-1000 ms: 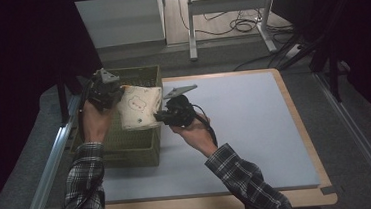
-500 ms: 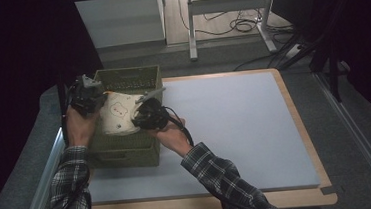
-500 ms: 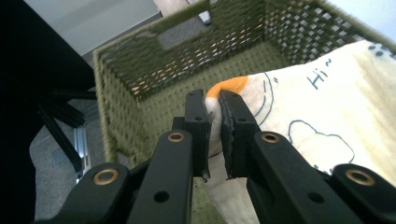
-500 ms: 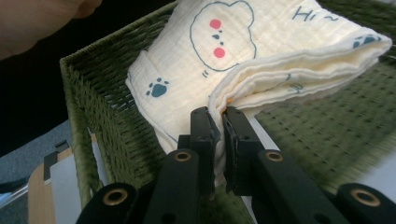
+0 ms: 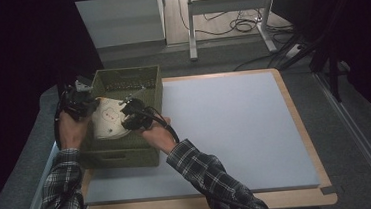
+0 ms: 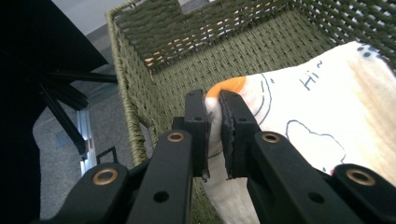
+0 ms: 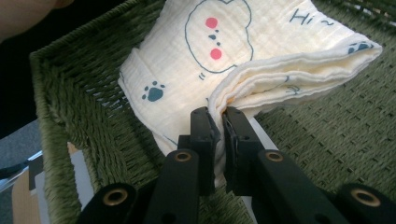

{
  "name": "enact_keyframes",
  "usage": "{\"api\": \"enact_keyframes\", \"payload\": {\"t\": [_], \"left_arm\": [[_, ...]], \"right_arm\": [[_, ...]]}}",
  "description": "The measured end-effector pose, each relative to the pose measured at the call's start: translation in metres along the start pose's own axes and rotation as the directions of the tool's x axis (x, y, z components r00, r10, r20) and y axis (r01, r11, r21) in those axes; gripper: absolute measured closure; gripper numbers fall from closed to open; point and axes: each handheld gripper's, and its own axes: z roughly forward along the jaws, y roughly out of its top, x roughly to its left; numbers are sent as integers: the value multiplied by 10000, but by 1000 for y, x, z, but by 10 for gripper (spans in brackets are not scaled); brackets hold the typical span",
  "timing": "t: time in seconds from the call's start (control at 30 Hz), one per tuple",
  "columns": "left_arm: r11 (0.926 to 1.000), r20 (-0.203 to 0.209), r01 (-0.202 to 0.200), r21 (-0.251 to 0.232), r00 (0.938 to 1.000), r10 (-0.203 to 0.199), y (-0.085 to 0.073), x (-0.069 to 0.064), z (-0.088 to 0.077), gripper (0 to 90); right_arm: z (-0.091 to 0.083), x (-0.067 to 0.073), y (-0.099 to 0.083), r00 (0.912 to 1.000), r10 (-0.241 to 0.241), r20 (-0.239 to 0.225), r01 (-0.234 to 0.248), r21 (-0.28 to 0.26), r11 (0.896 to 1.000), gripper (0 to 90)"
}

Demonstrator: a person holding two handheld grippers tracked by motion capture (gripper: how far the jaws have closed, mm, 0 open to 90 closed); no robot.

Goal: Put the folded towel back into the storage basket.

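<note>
We've got a folded cloth (image 5: pixel 108 121) held over the green wicker basket (image 5: pixel 139 83), which sits at the left edge of the table (image 5: pixel 235 130), partly on the pale blue mat (image 5: pixel 225 126). Cloth hangs inside the basket's opening, toward its near-left part, w/ both grippers on it.

Left gripper (image 5: pixel 84 103) is at the cloth's left side; in the left gripper view its jaws are clenched on a pinch of fabric (image 6: pixel 212 135), right by an orange patch. Right gripper (image 5: pixel 130 115) is at the cloth's right side; in the right gripper view its jaws are clamped on the folded edge (image 7: pixel 219 116), layers bunched between the pads.

Cloth look: cream / pale yellow, crinkly gauze-type weave, several layers thick at the fold. Print is a dark-outline cartoon animal face w/ two red cheek dots and small dark nose, dark teal paw prints, and "Hi ~" lettering near one corner. In the high view it reads as a pale rounded-square shape w/ a faint outline and red marks.

Basket: woven olive-green, rectangular, w/ cut-out handle slots in the end walls. Whether the cloth touches the basket floor we can't tell.
</note>
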Motion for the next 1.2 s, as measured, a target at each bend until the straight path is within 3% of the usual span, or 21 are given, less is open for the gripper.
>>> {"api": "enact_keyframes", "payload": {"t": [0.17,0.33,0.57,0.63,0.8,1.07,1.2], "left_arm": [[9992,143,-234,319,9996,230,7,-4,18,819],[9955,244,-548,766,9983,531,11,-9,33,817],[9890,776,-498,1390,9962,393,8,-11,48,783],[9857,717,-507,1607,9966,396,6,-12,53,726],[9855,722,-201,1687,9974,80,3,-12,57,649],[9921,675,282,1223,9970,-367,3,-12,47,512],[9936,847,603,952,9941,-684,4,-16,41,430]], "right_arm": [[7,-4,7,9998,170,68,-174,630,9979,831],[14,-2,12,9992,-120,382,74,1195,9928,829],[21,-1,14,9970,-180,756,39,1821,9833,803],[21,-2,15,9962,-64,865,-92,1791,9838,727],[17,-5,15,9921,-190,1236,-15,1639,9865,687],[5,-17,11,9927,-418,1130,304,1012,9944,599],[-2,-19,5,9914,-691,1108,617,693,9957,546]]}}
